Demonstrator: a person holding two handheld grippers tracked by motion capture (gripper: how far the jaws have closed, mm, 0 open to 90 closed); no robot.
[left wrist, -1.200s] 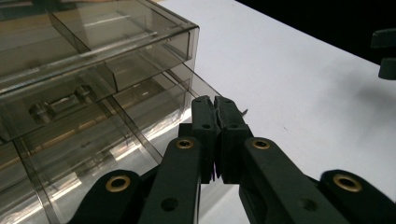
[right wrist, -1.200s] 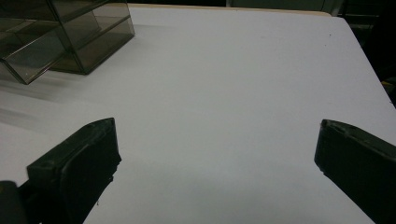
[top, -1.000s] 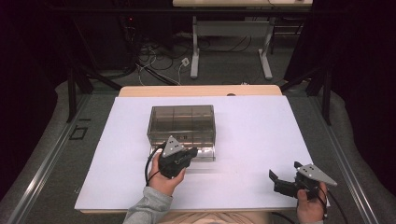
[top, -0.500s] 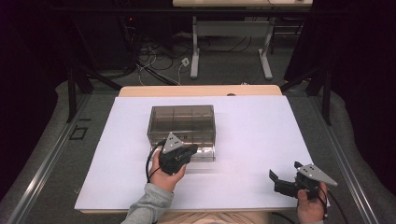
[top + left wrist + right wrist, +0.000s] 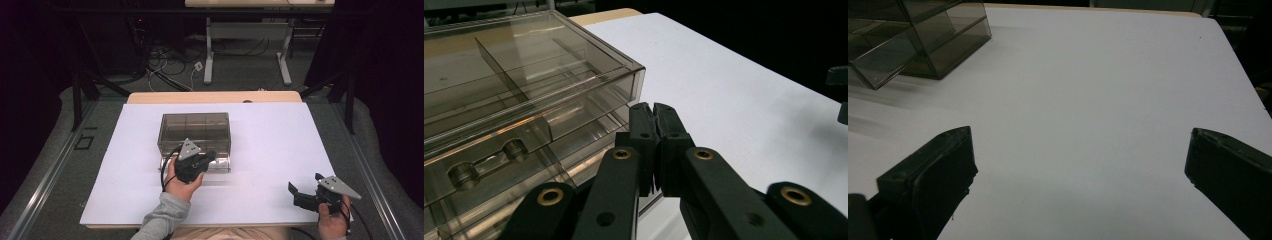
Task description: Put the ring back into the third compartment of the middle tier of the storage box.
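Smoky clear plastic, hard and glossy: that is the drawer box [image 5: 195, 136] sitting mid-table on the matte white tabletop [image 5: 270, 145], slightly left of centre. It is a low rectangular case with inner dividers; its long axis runs across the table, and its drawer front faces you. The lower drawer [image 5: 499, 170] stands pulled out a little, with a dumbbell-shaped recess moulded in its front. Your left gripper [image 5: 654, 117] sits at the drawer's front corner, jaws pressed together with nothing between them. Well apart to the right, near the table's near edge, your right gripper [image 5: 302, 192] rests low, its blocky black jaws spread wide and pointing left.
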